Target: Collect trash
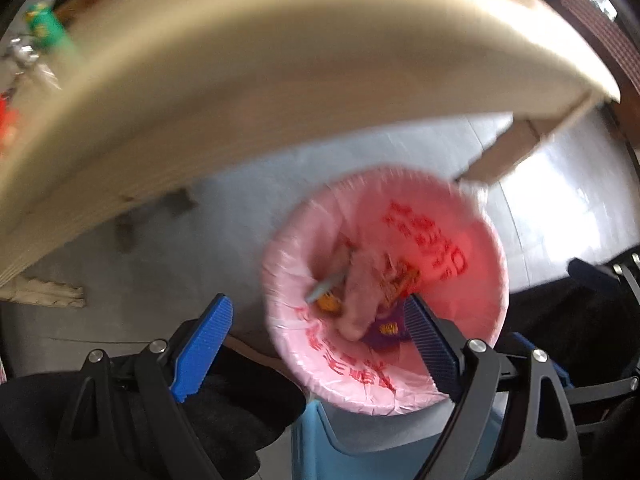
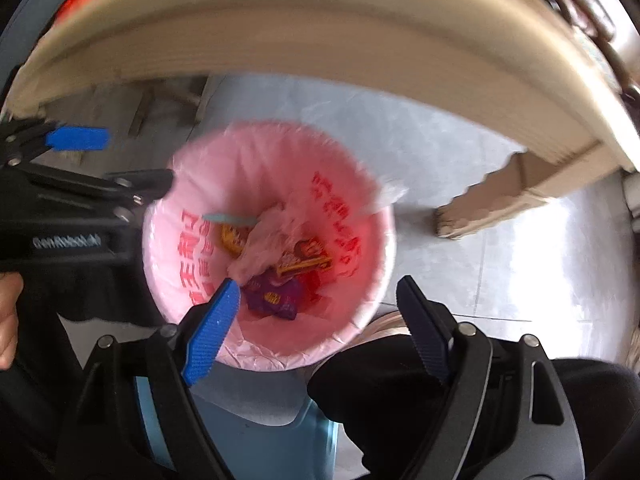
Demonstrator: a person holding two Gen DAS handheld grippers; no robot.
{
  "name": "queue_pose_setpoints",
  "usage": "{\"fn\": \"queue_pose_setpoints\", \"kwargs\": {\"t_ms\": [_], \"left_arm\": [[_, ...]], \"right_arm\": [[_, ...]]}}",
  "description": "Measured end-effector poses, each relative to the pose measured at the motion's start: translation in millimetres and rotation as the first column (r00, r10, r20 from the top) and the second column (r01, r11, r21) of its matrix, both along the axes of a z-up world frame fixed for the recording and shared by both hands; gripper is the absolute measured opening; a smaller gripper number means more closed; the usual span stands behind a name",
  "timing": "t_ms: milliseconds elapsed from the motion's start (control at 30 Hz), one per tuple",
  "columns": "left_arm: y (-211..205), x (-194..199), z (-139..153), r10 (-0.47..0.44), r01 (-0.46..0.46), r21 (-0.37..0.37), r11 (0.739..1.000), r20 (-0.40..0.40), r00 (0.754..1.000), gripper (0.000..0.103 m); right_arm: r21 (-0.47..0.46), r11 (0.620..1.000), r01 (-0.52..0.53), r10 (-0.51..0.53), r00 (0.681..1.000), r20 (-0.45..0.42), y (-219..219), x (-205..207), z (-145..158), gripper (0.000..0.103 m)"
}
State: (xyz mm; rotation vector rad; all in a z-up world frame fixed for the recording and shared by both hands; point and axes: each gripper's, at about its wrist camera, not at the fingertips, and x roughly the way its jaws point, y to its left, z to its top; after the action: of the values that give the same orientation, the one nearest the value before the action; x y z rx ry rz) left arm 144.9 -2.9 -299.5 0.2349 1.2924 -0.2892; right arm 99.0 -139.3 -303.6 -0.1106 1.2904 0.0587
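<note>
- Left wrist view: my left tool (image 1: 320, 344) pointed steeply down with its ribbed blue pads spread wide and nothing between them, so it was released. The bin (image 1: 384, 292), round and lined with a thin glossy pink bag printed in red, sat directly below and a little to the right of the tool's centre line; the right pad overlapped its rim in the picture, the left pad hung over bare grey floor (image 1: 168, 248).
- Inside the bin lay the trash (image 1: 360, 292): a crumpled pale pink film, a purple wrapper, a yellow-orange wrapper and a slim light-blue stick lying slantwise. All soft, crinkly, flat stuff apart from the rigid stick.
- Above, the thick pale edge of the bench (image 1: 280, 80) arched across the view; a green bottle (image 1: 46, 26) stood on its top at far left. I judged the next pickup lay up there, away from the bin, and the left tool looked nearer to it.
- Right wrist view: my right tool (image 2: 320, 320) also stood released, pads wide, empty. The bin (image 2: 268, 240) lay straight ahead beneath it, the left pad over the bin's mouth, the right pad just outside the rim.
- The left tool (image 2: 80, 140) showed at the left edge, beside the bin. The bench (image 2: 320, 32) edge ran overhead, a cardboard flap (image 2: 500, 200) hanging beneath it at right.
</note>
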Motion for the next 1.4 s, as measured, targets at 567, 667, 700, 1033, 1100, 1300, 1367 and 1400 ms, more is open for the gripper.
{"fn": "queue_pose_setpoints", "kwargs": {"t_ms": [567,667,700,1033,1100,1300,1367,1400], "left_arm": [[3.4,-77.9,231.9,0.190,-0.126,-0.184,0.975,0.387,0.902,0.096],[4.8,-97.0,262.0,0.204,-0.125,-0.204,0.971,0.434,0.878,0.096],[5.2,-101.0,267.5,0.207,-0.129,-0.200,0.971,0.444,0.872,0.096],[2.3,-142.0,308.4,0.234,-0.148,-0.198,0.969,0.537,0.811,0.096],[2.8,-145.2,313.1,0.237,-0.153,-0.195,0.969,0.548,0.802,0.096],[6.8,-147.7,321.9,0.267,-0.185,-0.199,0.962,0.564,0.781,0.096],[8.2,-147.1,322.3,0.271,-0.190,-0.200,0.961,0.560,0.783,0.096],[8.2,-146.5,322.0,0.274,-0.196,-0.196,0.961,0.560,0.782,0.096]], "right_arm": [[0.016,0.983,0.181,-0.160,0.821,0.547,-34.5,-71.4,230.2,0.096],[0.025,0.978,0.209,-0.182,0.780,0.599,-40.9,-89.9,253.3,0.097],[0.028,0.976,0.217,-0.188,0.766,0.614,-42.4,-95.7,260.5,0.097],[0.062,0.974,0.220,-0.198,0.677,0.709,-45.6,-138.2,304.5,0.097],[0.067,0.972,0.225,-0.203,0.665,0.718,-46.0,-140.8,308.0,0.097],[0.084,0.968,0.238,-0.222,0.645,0.731,-49.1,-143.5,317.5,0.097],[0.089,0.967,0.239,-0.226,0.641,0.734,-48.7,-144.5,319.6,0.097],[0.089,0.967,0.240,-0.227,0.638,0.736,-48.2,-145.6,320.3,0.097]]}}
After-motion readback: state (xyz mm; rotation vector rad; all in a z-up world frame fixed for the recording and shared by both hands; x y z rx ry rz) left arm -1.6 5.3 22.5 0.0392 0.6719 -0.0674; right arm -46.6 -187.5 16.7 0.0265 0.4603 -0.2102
